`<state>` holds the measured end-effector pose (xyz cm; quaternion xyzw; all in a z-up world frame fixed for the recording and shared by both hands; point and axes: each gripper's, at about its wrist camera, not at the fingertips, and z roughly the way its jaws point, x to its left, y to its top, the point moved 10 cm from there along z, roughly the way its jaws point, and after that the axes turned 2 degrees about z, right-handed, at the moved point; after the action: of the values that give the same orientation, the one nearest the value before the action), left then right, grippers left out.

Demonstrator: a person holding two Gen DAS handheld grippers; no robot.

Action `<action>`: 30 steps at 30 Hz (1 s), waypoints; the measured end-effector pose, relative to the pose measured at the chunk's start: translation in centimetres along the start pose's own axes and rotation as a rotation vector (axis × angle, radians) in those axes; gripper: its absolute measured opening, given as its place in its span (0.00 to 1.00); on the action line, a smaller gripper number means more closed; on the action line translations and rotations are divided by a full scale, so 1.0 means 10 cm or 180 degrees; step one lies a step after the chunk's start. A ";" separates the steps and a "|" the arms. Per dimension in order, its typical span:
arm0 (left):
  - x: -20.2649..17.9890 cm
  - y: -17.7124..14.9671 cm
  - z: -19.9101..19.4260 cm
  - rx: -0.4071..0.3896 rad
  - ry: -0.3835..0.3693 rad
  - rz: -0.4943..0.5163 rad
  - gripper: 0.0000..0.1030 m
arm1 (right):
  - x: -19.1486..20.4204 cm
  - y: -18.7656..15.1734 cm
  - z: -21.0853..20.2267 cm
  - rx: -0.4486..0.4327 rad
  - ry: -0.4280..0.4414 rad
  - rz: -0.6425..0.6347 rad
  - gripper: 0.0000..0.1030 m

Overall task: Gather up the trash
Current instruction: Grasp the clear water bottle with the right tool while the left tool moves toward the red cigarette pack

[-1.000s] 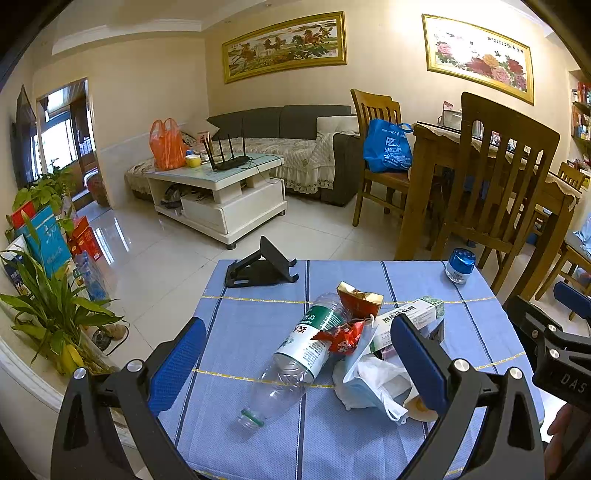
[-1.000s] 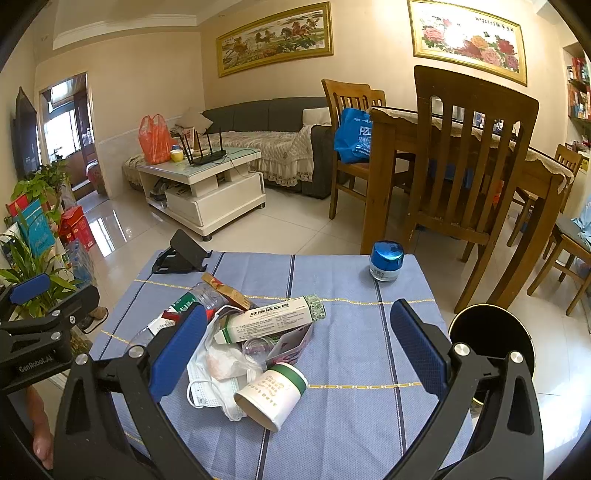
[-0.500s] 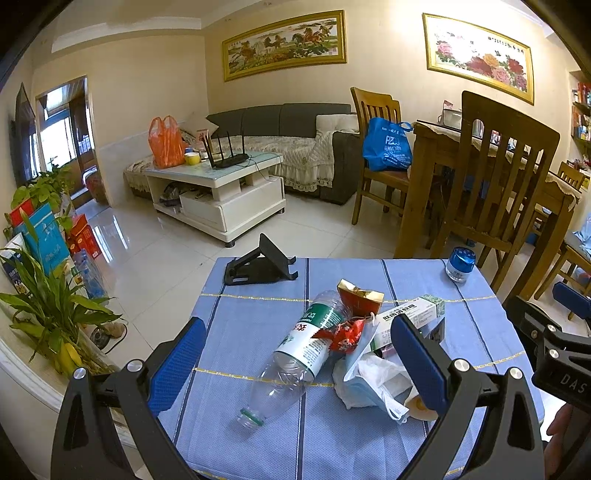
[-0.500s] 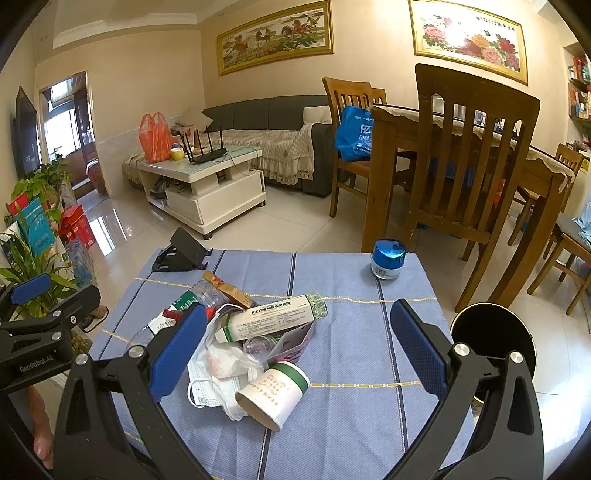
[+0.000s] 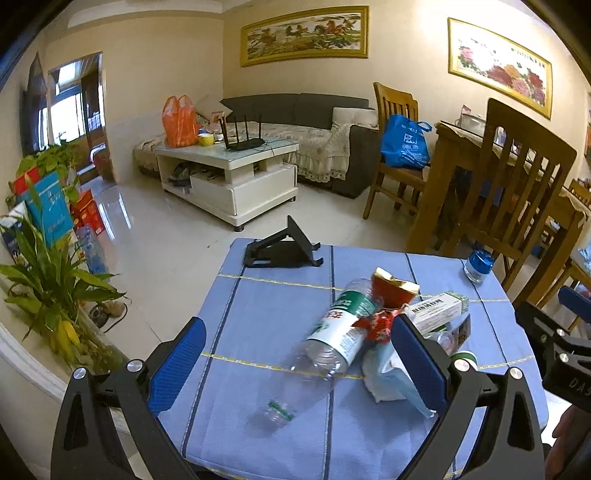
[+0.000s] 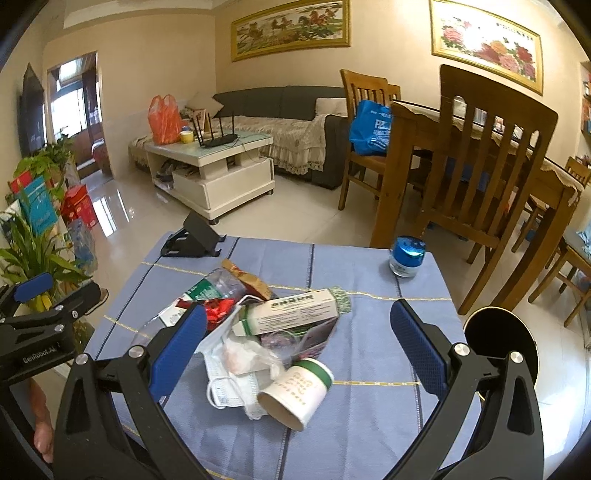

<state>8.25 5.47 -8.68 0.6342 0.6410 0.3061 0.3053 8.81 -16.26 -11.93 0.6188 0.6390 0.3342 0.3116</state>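
Nearby, phone stand (image 6: pixel 195 238), blue-lidded jar (image 6: pixel 406 256) — flanking trash pile (image 6: pixel 258 332), black bin (image 6: pixel 498 343) beside.

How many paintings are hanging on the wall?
2. The horse painting hangs above the sofa, and the flower painting hangs to its right, above the dining table. More could hang outside these views.

The right hand-held gripper (image 6: pixel 299 343) is hovering wide open over a trash pile mid-bench (image 6: pixel 388 435): a cup (image 6: pixel 297 393) is lying on its side against a mask (image 6: pixel 229 384), a box (image 6: pixel 295 312) behind. A jar (image 6: pixel 407 256) is standing at the far right corner, a stand (image 6: pixel 195 238) at the far left.
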 end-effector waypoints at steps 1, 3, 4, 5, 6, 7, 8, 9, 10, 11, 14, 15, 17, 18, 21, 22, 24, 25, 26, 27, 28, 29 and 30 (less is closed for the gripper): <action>0.06 -0.01 0.01 0.0001 -0.0005 -0.0031 0.94 | 0.05 0.01 0.01 0.0015 0.0002 -0.0020 0.95; 0.14 -0.02 0.04 0.0011 -0.0021 -0.0077 0.94 | 0.17 0.01 0.03 0.0070 0.0057 -0.0049 0.95; 0.23 -0.04 0.06 0.0026 -0.0028 -0.0122 0.94 | 0.24 0.04 0.07 0.0125 0.0134 -0.0044 0.95; 0.29 -0.05 0.07 0.0036 -0.0025 -0.0152 0.94 | 0.30 0.06 0.12 0.0183 0.0247 -0.0022 0.95; 0.37 -0.07 0.10 0.0046 -0.0011 -0.0191 0.94 | 0.39 0.08 0.17 0.0263 0.0441 0.0014 0.95; 0.49 -0.10 0.13 0.0067 0.0025 -0.0244 0.94 | 0.48 0.12 0.23 0.0356 0.0649 0.0047 0.95; 0.61 -0.13 0.16 0.0093 0.0065 -0.0293 0.94 | 0.54 0.15 0.28 0.0425 0.0766 0.0058 0.95; 0.78 -0.19 0.21 0.0127 0.0133 -0.0348 0.94 | 0.64 0.17 0.36 0.0536 0.0906 0.0030 0.95; 0.91 -0.26 0.25 0.0165 0.0207 -0.0382 0.94 | 0.74 0.17 0.44 0.0680 0.1024 -0.0025 0.95; 1.06 -0.33 0.30 0.0214 0.0304 -0.0424 0.94 | 0.91 0.10 0.56 0.0970 0.1261 -0.0045 0.95; 1.48 -0.57 0.42 0.0364 0.0511 -0.0563 0.94 | 1.33 -0.12 0.74 0.1799 0.1957 0.0364 0.95; 1.65 -0.67 0.47 0.0430 0.0610 -0.0626 0.94 | 1.53 -0.22 0.78 0.2111 0.2209 0.0532 0.95; 1.88 -0.81 0.52 0.0522 0.0702 -0.0735 0.94 | 1.76 -0.31 0.83 0.2360 0.2299 0.0532 0.95; 1.95 -0.85 0.54 0.0548 0.0714 -0.0781 0.94 | 1.89 -0.41 0.88 0.2549 0.2255 0.0495 0.95; 2.10 -0.92 0.55 0.0576 0.0769 -0.0850 0.94 | 1.97 -0.53 0.99 0.2648 0.1740 0.0154 0.95; 2.13 -0.93 0.56 0.0570 0.0768 -0.0850 0.94 | 2.04 -0.48 0.99 0.2498 0.1531 -0.0330 0.95; 2.12 -0.93 0.57 0.0563 0.0719 -0.0844 0.94 | 2.21 -0.42 0.93 0.2295 0.1306 -0.1550 0.95; 2.11 -0.93 0.57 0.0554 0.0702 -0.0825 0.94 | 2.24 -0.49 0.89 0.2328 0.1339 -0.1990 0.95; 2.11 -0.93 0.58 0.0544 0.0695 -0.0814 0.94 | 2.29 -0.55 0.83 0.2339 0.1411 -0.2510 0.95; 2.09 -0.93 0.57 0.0537 0.0690 -0.0802 0.94 | 2.30 -0.58 0.80 0.2200 0.1360 -0.3151 0.95; 2.09 -0.95 0.57 0.0538 0.0679 -0.0802 0.94 | 2.28 -0.59 0.82 0.2085 0.1214 -0.3594 0.95; 2.08 -0.97 0.58 0.0547 0.0672 -0.0808 0.94 | 2.25 -0.63 0.87 0.1968 0.1005 -0.4143 0.95; 2.08 -1.00 0.59 0.0563 0.0669 -0.0827 0.94 | 2.22 -0.67 0.91 0.1926 0.0939 -0.4455 0.95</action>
<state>6.39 26.23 -20.20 0.5350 0.7703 0.2711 0.2168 11.36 6.23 -22.32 0.0785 0.9794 -0.0505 0.1793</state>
